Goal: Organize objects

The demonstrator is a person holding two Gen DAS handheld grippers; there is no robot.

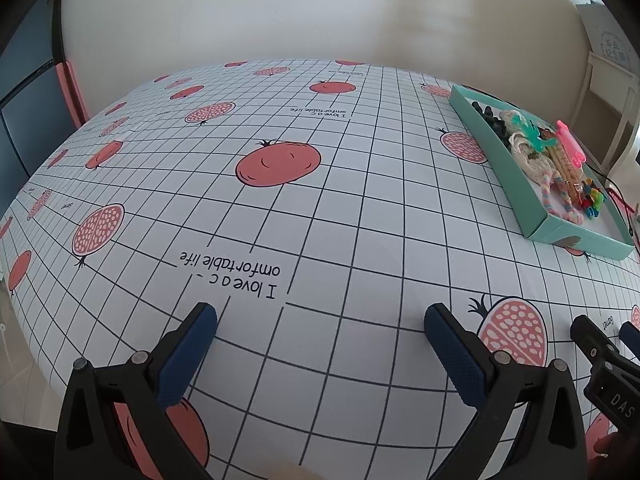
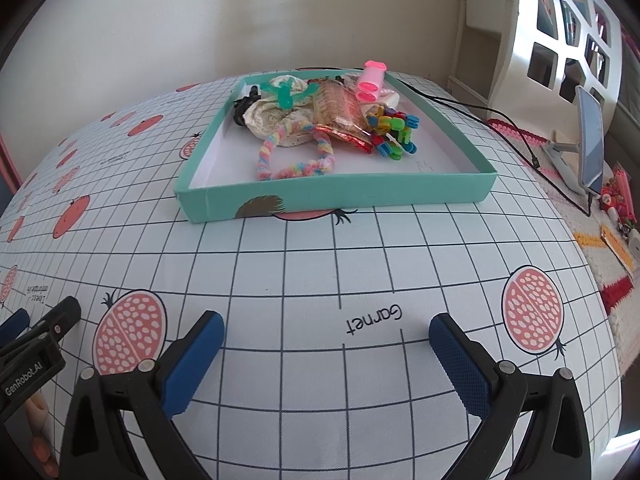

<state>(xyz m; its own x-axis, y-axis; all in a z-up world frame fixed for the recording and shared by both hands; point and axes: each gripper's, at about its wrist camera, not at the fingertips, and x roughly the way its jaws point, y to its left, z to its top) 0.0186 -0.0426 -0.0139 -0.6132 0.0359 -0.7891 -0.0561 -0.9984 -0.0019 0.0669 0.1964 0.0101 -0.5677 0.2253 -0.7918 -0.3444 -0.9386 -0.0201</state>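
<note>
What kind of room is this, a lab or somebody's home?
Most likely a home. The table wears a pomegranate-print tablecloth, a white cut-out shelf unit stands by the wall, and a phone on a stand sits on a crocheted mat. A teal tray holds hair ties and clips.

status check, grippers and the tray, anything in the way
Left gripper open, empty, low over the tablecloth. Right gripper open, empty, facing the teal tray. Tray holds mixed small items. Nothing between right gripper and tray.
</note>
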